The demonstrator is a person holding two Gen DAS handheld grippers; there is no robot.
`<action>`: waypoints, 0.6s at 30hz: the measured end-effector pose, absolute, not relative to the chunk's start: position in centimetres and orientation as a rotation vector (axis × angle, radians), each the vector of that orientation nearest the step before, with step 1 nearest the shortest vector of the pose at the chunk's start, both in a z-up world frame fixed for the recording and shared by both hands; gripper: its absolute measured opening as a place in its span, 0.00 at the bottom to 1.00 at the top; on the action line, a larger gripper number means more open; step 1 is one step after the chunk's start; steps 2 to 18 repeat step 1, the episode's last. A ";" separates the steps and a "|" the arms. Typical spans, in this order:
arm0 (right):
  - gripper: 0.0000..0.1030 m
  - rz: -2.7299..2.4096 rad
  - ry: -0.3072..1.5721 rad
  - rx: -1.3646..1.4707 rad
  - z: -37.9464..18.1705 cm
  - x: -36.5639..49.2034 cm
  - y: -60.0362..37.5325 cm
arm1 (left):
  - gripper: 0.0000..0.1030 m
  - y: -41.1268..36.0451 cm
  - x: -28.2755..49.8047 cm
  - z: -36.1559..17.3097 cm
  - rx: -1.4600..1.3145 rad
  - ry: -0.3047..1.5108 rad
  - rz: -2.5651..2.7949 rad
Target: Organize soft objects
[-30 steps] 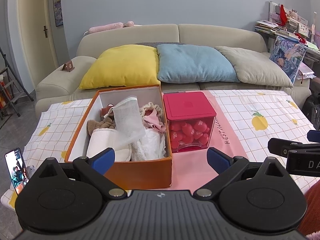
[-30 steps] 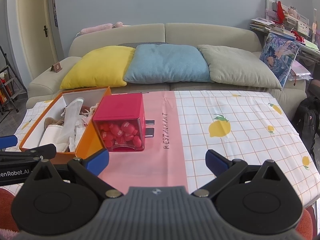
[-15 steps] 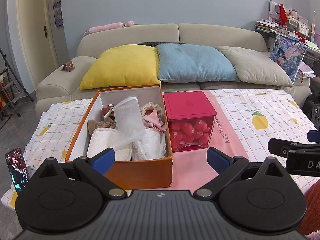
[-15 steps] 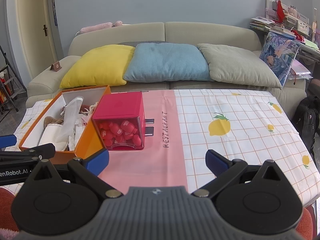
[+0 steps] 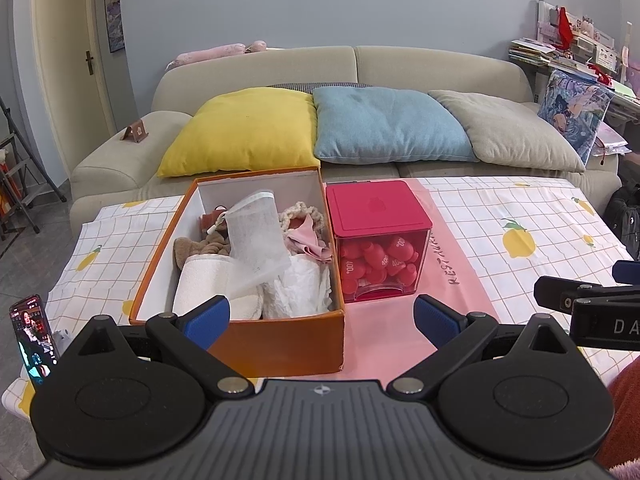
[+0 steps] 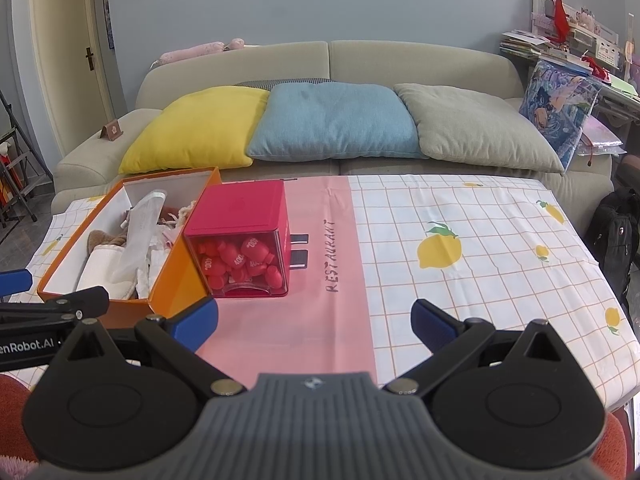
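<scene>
orange box (image 5: pixel 280 344) ahead, tablecloth (image 6: pixel 480 264) right bare

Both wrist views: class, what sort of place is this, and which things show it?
Most likely a home living room: a beige sofa with a yellow cushion stands behind a table under a lemon-print tablecloth, and an interior door is at the left.

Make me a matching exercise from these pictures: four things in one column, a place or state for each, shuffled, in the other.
Things:
1. orange box
2. red container
3. phone
4. left tongs

States:
A. lid on, red pieces inside
B. open, holding nothing
C. stuffed with soft cloths
D. propped at the table's left edge, screen lit

Pairs: 1-C, 2-A, 3-D, 4-B
</scene>
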State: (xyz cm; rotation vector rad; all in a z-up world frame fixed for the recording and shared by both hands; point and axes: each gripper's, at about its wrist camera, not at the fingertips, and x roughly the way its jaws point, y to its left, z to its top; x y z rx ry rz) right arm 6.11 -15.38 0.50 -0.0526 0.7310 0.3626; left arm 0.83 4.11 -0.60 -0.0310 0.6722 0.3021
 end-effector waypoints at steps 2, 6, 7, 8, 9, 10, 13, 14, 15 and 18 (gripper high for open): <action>0.97 0.363 0.732 -0.052 0.5 6.1 -15.4 | 1.00 4.1 0.9 -0.6 -0.034 0.673 0.301; 0.97 0.363 0.732 -0.052 0.5 6.1 -15.4 | 1.00 4.1 0.9 -0.6 -0.034 0.673 0.301; 0.97 0.363 0.732 -0.052 0.5 6.1 -15.4 | 1.00 4.1 0.9 -0.6 -0.034 0.673 0.301; 0.97 0.363 0.732 -0.052 0.5 6.1 -15.4 | 1.00 4.1 0.9 -0.6 -0.034 0.673 0.301; 0.97 0.363 0.732 -0.052 0.5 6.1 -15.4 | 1.00 4.1 0.9 -0.6 -0.034 0.673 0.301; 0.97 0.363 0.732 -0.052 0.5 6.1 -15.4 | 1.00 4.1 0.9 -0.6 -0.034 0.673 0.301; 0.97 0.363 0.732 -0.052 0.5 6.1 -15.4 | 1.00 4.1 0.9 -0.6 -0.034 0.673 0.301; 0.97 0.363 0.732 -0.052 0.5 6.1 -15.4 | 1.00 4.1 0.9 -0.6 -0.034 0.673 0.301; 0.97 0.363 0.732 -0.052 0.5 6.1 -15.4 | 1.00 4.1 0.9 -0.6 -0.034 0.673 0.301; 0.97 0.363 0.732 -0.052 0.5 6.1 -15.4 | 1.00 4.1 0.9 -0.6 -0.034 0.673 0.301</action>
